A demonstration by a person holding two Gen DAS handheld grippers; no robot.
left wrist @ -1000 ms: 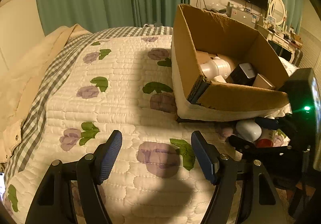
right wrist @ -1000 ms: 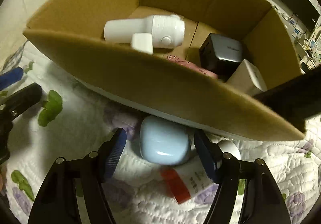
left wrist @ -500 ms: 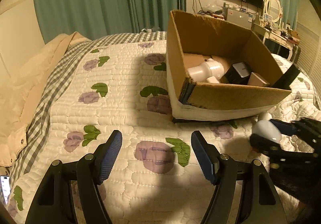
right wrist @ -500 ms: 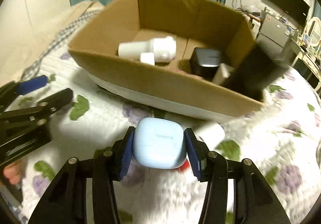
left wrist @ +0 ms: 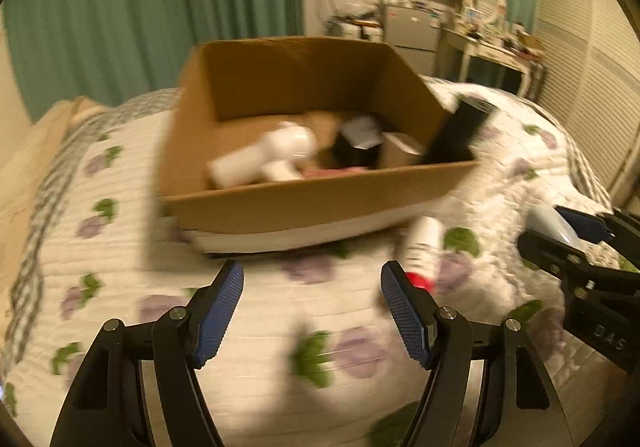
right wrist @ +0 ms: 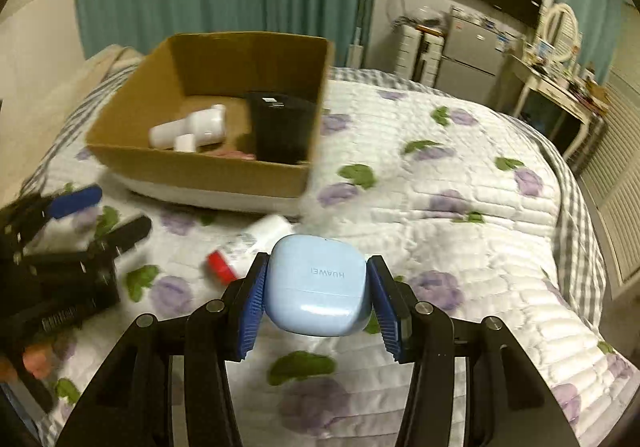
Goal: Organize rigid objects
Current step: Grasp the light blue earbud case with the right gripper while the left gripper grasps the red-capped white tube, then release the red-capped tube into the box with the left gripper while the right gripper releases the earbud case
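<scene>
Quilted white bedspread (right wrist: 460, 231) with purple flowers and green leaves fills most of both views, checked border along its edges. Brown cardboard box (right wrist: 192, 167) sits on it, upper left of the right wrist view, centre of the blurred left wrist view (left wrist: 312, 199). Inside the box: a white handheld device (right wrist: 192, 129) lying on its side, a black box-shaped item (right wrist: 280, 131) upright toward the box's right side, something pink at the near wall, too blurred to identify. Left gripper (left wrist: 312, 307) at lower centre of its own view, fingers wide apart, nothing between them, only quilt below; it also shows blurred at the left edge of the right wrist view (right wrist: 96, 211). Right gripper (right wrist: 316, 287) at lower centre of its view, blue pads clamped on both sides of a light blue earbud case (right wrist: 318, 283) with HUAWEI printed on it, case held clear above the quilt, in front of the box and to its right. White tube with red cap (right wrist: 244, 247) lies on the quilt just in front of the box, left of the case; in the left wrist view (left wrist: 420, 247) it sits right of centre, beside the left gripper's right finger. Green curtains, a dark screen on the wall and a cluttered desk at the top of both frames.
</scene>
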